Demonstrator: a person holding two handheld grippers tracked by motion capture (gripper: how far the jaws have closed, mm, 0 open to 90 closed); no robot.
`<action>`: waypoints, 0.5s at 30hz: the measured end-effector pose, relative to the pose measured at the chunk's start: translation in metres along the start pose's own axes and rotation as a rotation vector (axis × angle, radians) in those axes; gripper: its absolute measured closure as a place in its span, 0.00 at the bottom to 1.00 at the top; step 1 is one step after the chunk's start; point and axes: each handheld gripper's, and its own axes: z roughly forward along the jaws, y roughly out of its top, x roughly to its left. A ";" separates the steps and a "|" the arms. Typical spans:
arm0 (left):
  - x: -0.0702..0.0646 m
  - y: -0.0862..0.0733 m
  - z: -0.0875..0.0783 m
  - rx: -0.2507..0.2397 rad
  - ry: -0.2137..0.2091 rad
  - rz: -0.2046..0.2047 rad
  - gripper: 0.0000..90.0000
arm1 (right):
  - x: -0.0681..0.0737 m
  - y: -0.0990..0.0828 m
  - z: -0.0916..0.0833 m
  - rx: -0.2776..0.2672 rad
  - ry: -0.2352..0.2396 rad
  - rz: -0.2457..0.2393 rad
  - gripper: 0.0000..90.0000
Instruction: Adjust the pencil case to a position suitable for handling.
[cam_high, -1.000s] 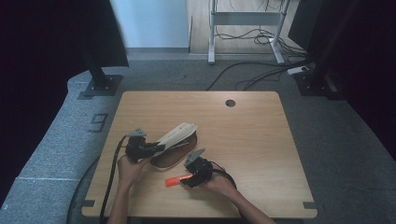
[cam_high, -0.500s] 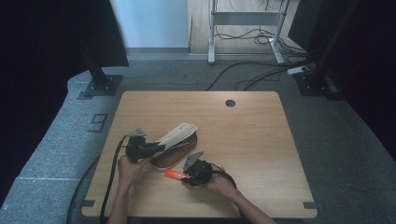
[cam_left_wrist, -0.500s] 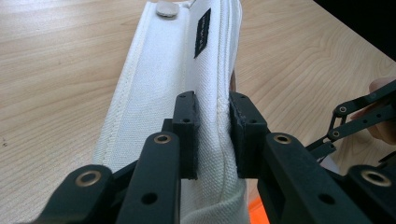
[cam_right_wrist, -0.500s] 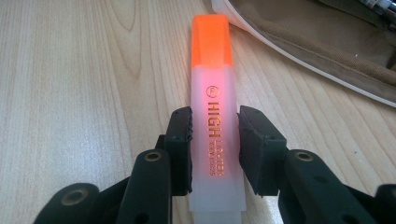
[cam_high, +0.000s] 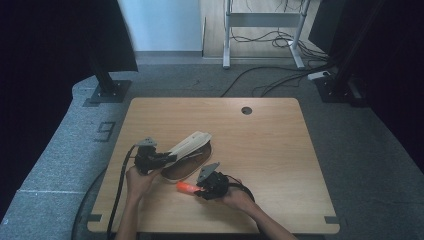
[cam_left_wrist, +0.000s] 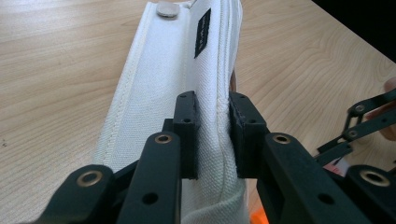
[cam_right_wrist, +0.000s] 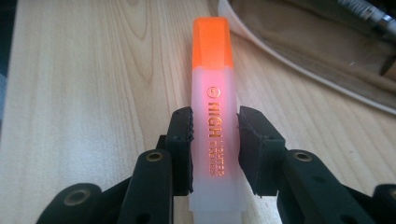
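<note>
In the left gripper view the near end of the white pouch flap (cam_left_wrist: 159, 84) runs off the bottom edge behind the left gripper (cam_left_wrist: 212, 135), whose jaws cover the fabric pinched between them; an orange scrap (cam_left_wrist: 258, 217) just right of those jaws is cut by the bottom edge, too little to name; in the right gripper view the highlighter (cam_right_wrist: 214, 112) has its rear end cut off below the right gripper (cam_right_wrist: 214, 149); its small second line of print is unreadable; a pen (cam_right_wrist: 366, 11) up right of the jaws is cropped by the edge.
</note>
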 end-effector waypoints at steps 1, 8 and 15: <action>0.000 0.000 0.000 -0.001 0.001 0.000 0.83 | 0.000 0.001 -0.002 -0.004 -0.003 0.000 0.72; 0.000 0.000 -0.001 -0.007 0.006 0.002 0.84 | -0.009 0.004 -0.013 -0.015 -0.036 0.016 0.72; 0.000 0.001 -0.001 -0.013 0.008 0.001 0.84 | -0.021 0.008 -0.017 -0.020 -0.060 0.037 0.72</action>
